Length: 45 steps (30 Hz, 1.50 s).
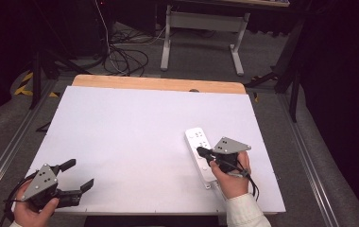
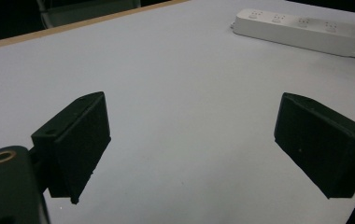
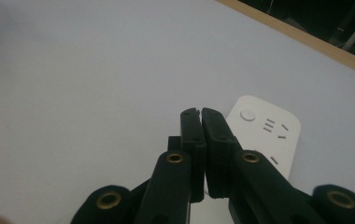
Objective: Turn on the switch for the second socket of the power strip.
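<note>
While poised over the power strip (image 1: 200,153) at near right, right gripper (image 1: 202,153) closed, empty. Left gripper (image 1: 79,176) wide open, idle. Early stage, apparently; nothing gripped.

Grey carpet (image 1: 201,56), floor cables (image 1: 121,59), white desk frame (image 1: 201,33)

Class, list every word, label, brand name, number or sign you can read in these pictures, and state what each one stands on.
None can be read.
The white power strip bears only socket slots and a round button, with no lettering.
The right gripper and left gripper carry no readable marks.
The yellow-and-black floor tape is a stripe pattern, not text.
</note>
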Motion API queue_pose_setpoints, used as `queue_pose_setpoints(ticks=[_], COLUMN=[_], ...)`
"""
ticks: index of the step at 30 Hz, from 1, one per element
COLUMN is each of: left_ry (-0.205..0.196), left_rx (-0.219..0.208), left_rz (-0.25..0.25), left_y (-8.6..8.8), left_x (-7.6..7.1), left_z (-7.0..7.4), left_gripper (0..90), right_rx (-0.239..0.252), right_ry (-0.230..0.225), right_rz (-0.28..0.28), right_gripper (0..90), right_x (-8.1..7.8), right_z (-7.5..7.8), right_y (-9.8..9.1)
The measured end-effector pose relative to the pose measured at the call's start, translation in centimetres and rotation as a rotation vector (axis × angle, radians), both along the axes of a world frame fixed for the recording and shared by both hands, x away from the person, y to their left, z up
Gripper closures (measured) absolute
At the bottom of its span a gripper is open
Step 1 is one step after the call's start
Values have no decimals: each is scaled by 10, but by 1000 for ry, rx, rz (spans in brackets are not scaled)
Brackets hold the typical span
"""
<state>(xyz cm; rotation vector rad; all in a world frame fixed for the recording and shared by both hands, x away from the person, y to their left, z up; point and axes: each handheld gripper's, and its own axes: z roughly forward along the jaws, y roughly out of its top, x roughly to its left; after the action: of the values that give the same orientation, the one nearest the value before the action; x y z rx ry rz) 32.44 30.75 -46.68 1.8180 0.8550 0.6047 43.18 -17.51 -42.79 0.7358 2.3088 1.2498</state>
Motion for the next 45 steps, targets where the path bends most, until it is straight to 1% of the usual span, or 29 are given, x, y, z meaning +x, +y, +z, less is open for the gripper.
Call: queue_pose_setpoints(ticks=[3,6,9,11,13,15,17,18,23,28,31,34,38,45], left_ry=[-2,-2,-3,-2,-5,-4,-3,-6,-8,-12,-7,-11,-10,-12], left_rx=[-3,-2,-3,-3,4,7,-1,5,6,8,3,11,10,13], left_rz=[0,0,0,0,-1,-1,-1,-1,-2,-4,-4,-5,-4,-5], left_y=[0,0,-1,-1,0,0,-1,-1,-1,-1,-1,-1,-1,-1], left_x=[0,0,0,0,0,0,0,0,0,-1,-1,-1,-1,-1], left_z=[0,0,0,0,0,0,0,0,0,0,0,1,1,1], left_gripper=[112,112,112,112,111,109,107,107,105,105,105,105,102,97], right_rx=[5,11,13,24,27,36,42,41,50,64,74,82,85,97], right_ry=[10,15,6,5,-4,0,2,-5,-15,-24,-33,-30,-29,-12], right_rz=[-5,-15,-21,-25,-28,-28,-27,-25,-29,-49,-59,-74,-100,-137], right_gripper=[819,720,640,581,541,504,466,454,392,338,315,289,263,219], right_x=[-1,-2,-2,-3,-3,-4,-5,-6,-12,-17,-19,-21,-25,-31], right_z=[2,3,4,5,7,9,11,12,18,19,19,18,16,10], right_y=[0,1,2,2,1,0,-1,-1,-7,-19,-28,-36,-47,-65])
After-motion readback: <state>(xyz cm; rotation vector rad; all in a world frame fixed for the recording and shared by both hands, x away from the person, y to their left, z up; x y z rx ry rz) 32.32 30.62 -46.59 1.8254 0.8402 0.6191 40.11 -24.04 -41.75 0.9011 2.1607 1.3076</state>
